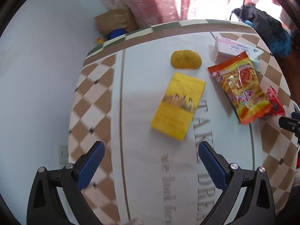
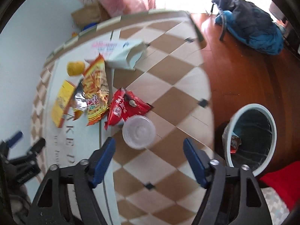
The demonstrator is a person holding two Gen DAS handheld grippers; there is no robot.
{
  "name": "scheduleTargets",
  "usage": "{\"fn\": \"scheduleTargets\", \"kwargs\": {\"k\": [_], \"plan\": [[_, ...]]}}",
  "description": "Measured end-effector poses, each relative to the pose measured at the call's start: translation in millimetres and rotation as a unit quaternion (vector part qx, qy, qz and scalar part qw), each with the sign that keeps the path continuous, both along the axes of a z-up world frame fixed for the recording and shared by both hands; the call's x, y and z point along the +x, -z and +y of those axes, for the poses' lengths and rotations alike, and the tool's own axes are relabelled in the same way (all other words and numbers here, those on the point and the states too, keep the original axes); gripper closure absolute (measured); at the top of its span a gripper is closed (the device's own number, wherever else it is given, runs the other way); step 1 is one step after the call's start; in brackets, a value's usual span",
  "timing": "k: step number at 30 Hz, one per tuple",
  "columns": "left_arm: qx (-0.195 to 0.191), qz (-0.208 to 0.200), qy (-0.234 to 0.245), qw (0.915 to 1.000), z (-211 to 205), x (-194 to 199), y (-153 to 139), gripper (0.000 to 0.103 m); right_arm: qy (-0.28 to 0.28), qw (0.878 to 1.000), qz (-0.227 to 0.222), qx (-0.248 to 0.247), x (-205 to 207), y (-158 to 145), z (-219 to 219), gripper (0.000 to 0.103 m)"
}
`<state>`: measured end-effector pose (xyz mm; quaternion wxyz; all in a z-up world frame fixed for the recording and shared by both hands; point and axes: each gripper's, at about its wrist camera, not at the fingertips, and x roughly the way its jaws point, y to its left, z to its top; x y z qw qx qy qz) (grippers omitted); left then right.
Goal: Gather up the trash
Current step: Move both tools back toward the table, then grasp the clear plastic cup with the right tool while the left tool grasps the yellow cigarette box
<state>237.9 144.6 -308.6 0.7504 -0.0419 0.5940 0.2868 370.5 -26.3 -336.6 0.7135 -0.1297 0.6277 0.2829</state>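
Note:
Trash lies on a table with a brown-and-white chequered cloth (image 1: 93, 101). My left gripper (image 1: 151, 145) is open above it with nothing between its fingers, and a yellow box (image 1: 178, 106) lies just beyond its tips. Further off are a yellow-brown lump (image 1: 186, 59), an orange snack bag (image 1: 240, 86), a red wrapper (image 1: 274, 103) and a pink-and-white carton (image 1: 232, 49). My right gripper (image 2: 149, 141) is open. A clear plastic cup (image 2: 138, 132) lies just ahead of its left finger, untouched, beside the red wrapper (image 2: 125, 106). A white bin (image 2: 230, 131) with a dark liner stands on the floor to the right.
The table's right edge (image 2: 208, 78) drops to a wooden floor. A dark-and-blue backpack (image 2: 249, 28) lies on the floor at the back right. A cardboard box (image 1: 116, 21) sits by the wall under a pink curtain. Red cloth (image 2: 281, 180) shows at the lower right.

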Motion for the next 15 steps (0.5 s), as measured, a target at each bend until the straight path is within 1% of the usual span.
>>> {"fn": "scheduleTargets", "kwargs": {"k": [2,3,4,8,11,13,14,15], "plan": [[-0.014,0.011,0.021,0.9996,8,16,11,0.001,-0.006,1.0,-0.002,-0.009,1,7,9,0.049],[-0.021,0.016,0.028,0.9993,10,23,14,0.001,-0.009,1.0,-0.003,-0.011,2,10,12,0.055],[-0.03,0.022,0.038,0.9986,14,31,20,0.001,-0.01,1.0,-0.004,-0.014,1,11,15,0.059],[-0.051,0.039,0.073,0.9953,17,55,36,0.002,-0.011,1.0,-0.006,-0.022,-1,10,15,0.059],[-0.071,0.043,0.078,0.9936,22,61,47,0.002,-0.005,1.0,-0.001,-0.021,2,9,11,0.059],[-0.08,0.028,0.075,0.9936,25,61,45,0.008,-0.004,1.0,0.001,-0.02,3,9,9,0.059],[-0.093,0.021,0.07,0.9929,26,59,45,0.014,-0.006,1.0,0.0,-0.023,4,9,11,0.059],[-0.104,0.016,0.068,0.9922,28,59,46,0.024,-0.007,1.0,-0.001,-0.024,4,8,10,0.059]]}}
